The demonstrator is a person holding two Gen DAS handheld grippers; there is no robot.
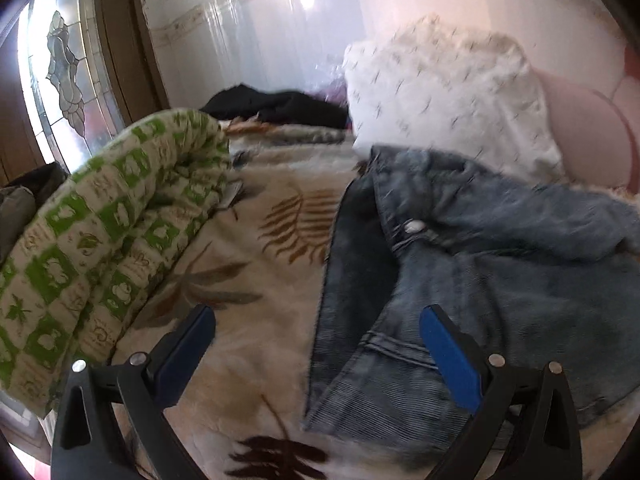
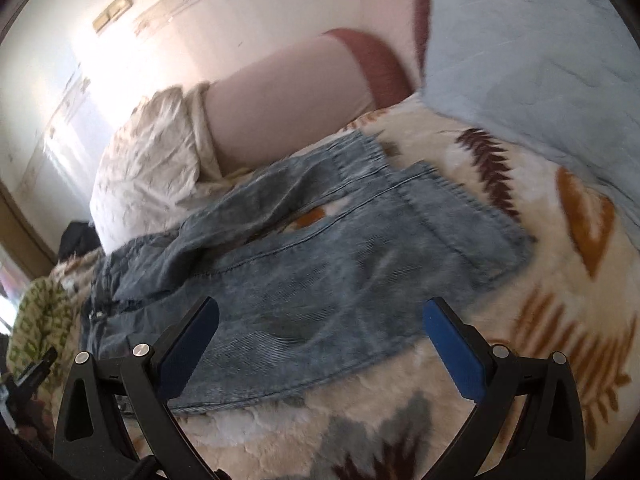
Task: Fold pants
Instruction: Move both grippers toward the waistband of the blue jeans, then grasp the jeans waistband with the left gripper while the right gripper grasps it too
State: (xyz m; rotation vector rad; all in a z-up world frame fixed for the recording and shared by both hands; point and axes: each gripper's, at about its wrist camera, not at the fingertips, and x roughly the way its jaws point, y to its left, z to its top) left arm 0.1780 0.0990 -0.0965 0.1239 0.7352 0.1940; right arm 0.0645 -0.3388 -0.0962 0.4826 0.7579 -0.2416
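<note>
Both tongs, left (image 1: 318, 320) and right (image 2: 320, 312), are hovering wide apart and empty over the jeans (image 2: 312, 264) lying rumpled on the leaf-patterned blanket (image 1: 248, 256)

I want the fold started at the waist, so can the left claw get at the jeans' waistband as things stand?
Probably yes. The left claw is open over the jeans, and the waistband by the button lies ahead with only denim between. The green quilt sits off to the side, out of the way.
</note>
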